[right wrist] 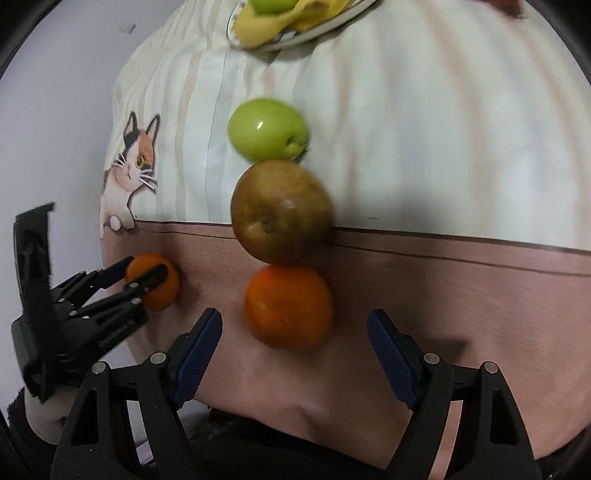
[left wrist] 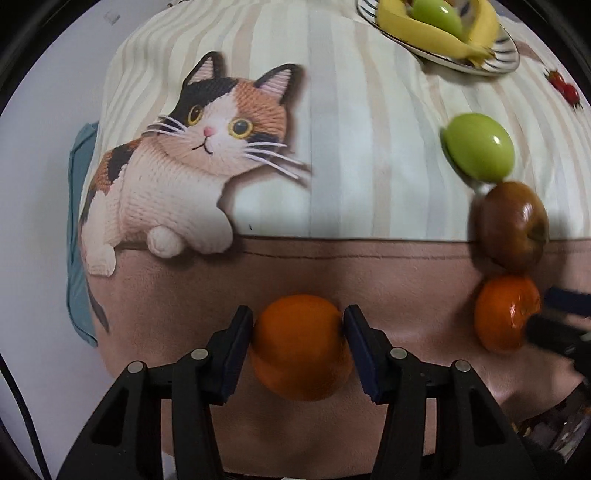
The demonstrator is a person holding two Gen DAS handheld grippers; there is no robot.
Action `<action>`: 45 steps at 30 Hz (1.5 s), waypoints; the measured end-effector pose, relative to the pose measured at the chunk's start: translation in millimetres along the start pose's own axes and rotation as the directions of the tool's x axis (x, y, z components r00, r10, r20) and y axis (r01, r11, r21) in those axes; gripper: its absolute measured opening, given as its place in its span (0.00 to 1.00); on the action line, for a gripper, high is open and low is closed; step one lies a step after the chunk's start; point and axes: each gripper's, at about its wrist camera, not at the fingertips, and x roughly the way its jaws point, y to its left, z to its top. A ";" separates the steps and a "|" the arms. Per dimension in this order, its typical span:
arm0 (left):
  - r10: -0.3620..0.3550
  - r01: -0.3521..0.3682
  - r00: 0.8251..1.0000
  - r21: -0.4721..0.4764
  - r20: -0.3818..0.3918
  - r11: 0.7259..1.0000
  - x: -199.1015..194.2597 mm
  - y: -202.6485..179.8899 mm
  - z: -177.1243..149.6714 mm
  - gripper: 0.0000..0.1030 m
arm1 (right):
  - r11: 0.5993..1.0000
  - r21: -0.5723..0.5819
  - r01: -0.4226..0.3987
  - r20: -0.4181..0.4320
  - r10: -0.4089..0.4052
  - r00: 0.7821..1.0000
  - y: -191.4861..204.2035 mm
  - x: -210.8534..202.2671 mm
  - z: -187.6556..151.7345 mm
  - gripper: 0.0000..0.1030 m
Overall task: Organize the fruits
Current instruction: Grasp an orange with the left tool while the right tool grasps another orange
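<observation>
My left gripper (left wrist: 298, 314) is shut on an orange (left wrist: 301, 347) that rests on the brown band of the cloth; both pads press its sides. The right wrist view shows the same left gripper (right wrist: 146, 267) and orange (right wrist: 157, 291) at the left. My right gripper (right wrist: 295, 317) stands open, with a second orange (right wrist: 288, 306) between its fingertips and clear of both pads. Behind that orange, in a touching row, lie a brownish apple (right wrist: 280, 210) and a green apple (right wrist: 267, 129). At the far edge a plate (right wrist: 295, 37) holds bananas (right wrist: 258, 26) and another green apple (left wrist: 437, 14).
A striped cloth with a calico cat print (left wrist: 192, 162) covers the table, which drops off at the left and near edges. A teal item (left wrist: 79, 221) sticks out beside the left edge. Small red printed shapes (left wrist: 563, 86) are near the plate.
</observation>
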 end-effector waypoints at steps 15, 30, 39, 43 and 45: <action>-0.071 0.074 0.996 0.071 -0.047 0.995 26.1 10.2 0.6 0.49 | 0.976 0.029 0.218 -0.041 -0.217 0.975 29.5 46.3 7.8 0.66; -0.351 0.352 0.926 -0.021 -0.140 0.936 -1.6 39.3 -11.5 0.61 | 0.954 0.165 0.248 -0.021 -0.248 0.968 -0.8 13.8 -14.6 0.66; -0.347 0.373 0.912 0.087 -0.220 0.924 13.2 -3.5 -30.2 0.69 | 0.956 0.179 0.233 -0.009 -0.235 0.972 -16.7 12.1 -32.0 0.66; -0.304 0.341 0.927 0.156 -0.221 0.927 28.6 -34.9 -37.7 0.64 | 0.955 0.177 0.237 -0.006 -0.239 0.971 -17.3 14.6 -34.5 0.66; -0.284 0.320 0.937 0.172 -0.204 0.932 27.0 -41.1 -38.7 0.61 | 0.954 0.178 0.240 -0.007 -0.243 0.970 -16.8 15.9 -35.3 0.66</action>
